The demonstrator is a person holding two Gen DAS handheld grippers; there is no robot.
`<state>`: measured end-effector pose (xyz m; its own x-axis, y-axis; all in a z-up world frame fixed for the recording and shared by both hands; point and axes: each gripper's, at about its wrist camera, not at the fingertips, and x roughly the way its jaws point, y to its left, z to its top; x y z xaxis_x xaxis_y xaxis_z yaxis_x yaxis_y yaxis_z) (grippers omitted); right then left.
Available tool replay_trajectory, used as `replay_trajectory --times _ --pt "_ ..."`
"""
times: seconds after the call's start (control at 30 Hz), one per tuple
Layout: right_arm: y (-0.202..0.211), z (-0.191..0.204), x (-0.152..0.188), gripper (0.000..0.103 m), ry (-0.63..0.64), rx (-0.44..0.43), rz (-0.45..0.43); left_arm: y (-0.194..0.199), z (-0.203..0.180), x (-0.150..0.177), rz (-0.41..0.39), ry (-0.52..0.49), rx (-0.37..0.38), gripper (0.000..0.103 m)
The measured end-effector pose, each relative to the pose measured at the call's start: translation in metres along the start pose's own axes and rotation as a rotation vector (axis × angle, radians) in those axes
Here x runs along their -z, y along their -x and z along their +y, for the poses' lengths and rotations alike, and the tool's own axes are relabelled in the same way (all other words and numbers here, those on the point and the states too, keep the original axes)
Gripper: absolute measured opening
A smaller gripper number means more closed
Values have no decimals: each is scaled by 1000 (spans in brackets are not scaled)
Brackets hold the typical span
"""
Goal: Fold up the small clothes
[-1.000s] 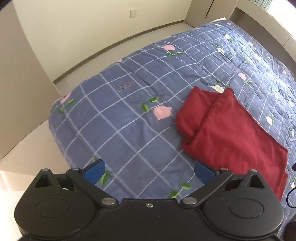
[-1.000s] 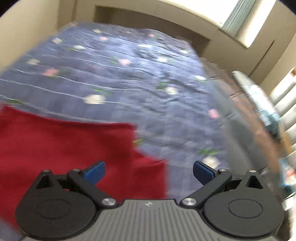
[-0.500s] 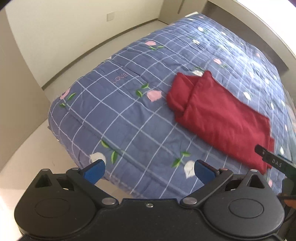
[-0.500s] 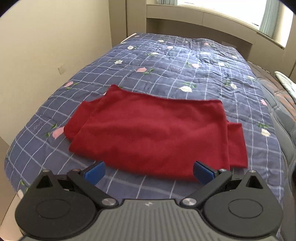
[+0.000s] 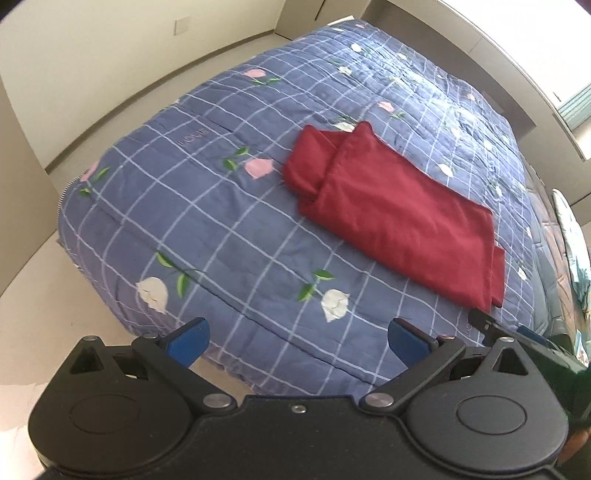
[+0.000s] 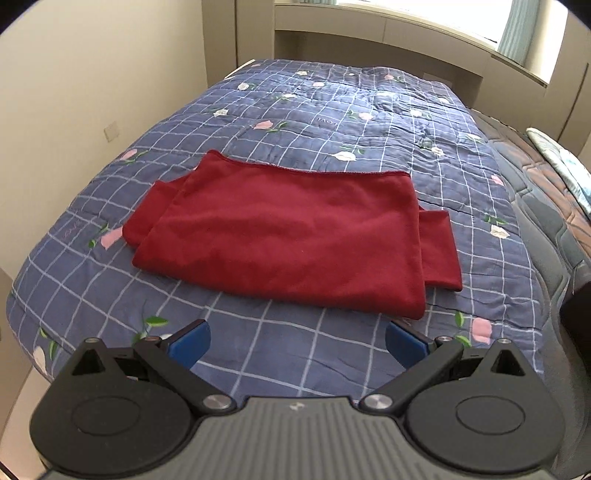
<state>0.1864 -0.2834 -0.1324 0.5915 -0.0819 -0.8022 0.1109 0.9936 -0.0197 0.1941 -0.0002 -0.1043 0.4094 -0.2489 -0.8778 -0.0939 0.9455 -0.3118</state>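
Note:
A dark red garment (image 5: 399,218) (image 6: 291,236) lies folded flat on the blue checked quilt (image 5: 207,206) (image 6: 332,122), with a sleeve end sticking out at each short side. My left gripper (image 5: 297,341) hangs open above the quilt's near edge, well short of the garment, holding nothing. My right gripper (image 6: 297,343) is open too, just in front of the garment's near edge, apart from it. The right gripper's black tip (image 5: 480,321) shows at the right of the left wrist view.
The bed fills most of both views, with pale floor (image 5: 33,332) on its left and beige walls (image 6: 92,74) behind. A bare dark mattress (image 6: 546,206) with a light patterned cloth (image 6: 561,158) lies along the right side. A window ledge (image 6: 443,33) runs behind the bed.
Both grippers have pulled back and up from the bed, so the whole folded garment now shows. The right wrist view swung from the bed's right side to face the garment. Jaws stayed open.

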Motion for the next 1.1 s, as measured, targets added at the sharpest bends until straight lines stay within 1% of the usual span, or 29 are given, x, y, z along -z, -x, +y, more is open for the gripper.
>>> replay_trajectory --times 0.2,0.4,0.5,0.6,0.77,0.9,1.1 --pt "-5 -20 -9 103 87 -15 -7 -33 -17 -3 39 27 0 102" --pt "-21 -40 -27 103 193 -75 -12 -69 -29 -15 55 130 -36 102" --pt "-33 -46 -33 103 242 -85 -3 -89 -35 -22 62 167 -56 102" --pt "-45 -51 -37 103 235 -97 23 -103 -41 -29 51 190 -74 102" --pt "-67 -49 -43 103 213 -104 54 -116 -44 -37 51 201 -112 102" --pt "-89 -40 -52 103 214 -101 77 -130 -43 -47 50 178 -114 102" --pt "-131 -16 -70 103 242 -73 103 -173 -34 -77 64 144 -96 102"
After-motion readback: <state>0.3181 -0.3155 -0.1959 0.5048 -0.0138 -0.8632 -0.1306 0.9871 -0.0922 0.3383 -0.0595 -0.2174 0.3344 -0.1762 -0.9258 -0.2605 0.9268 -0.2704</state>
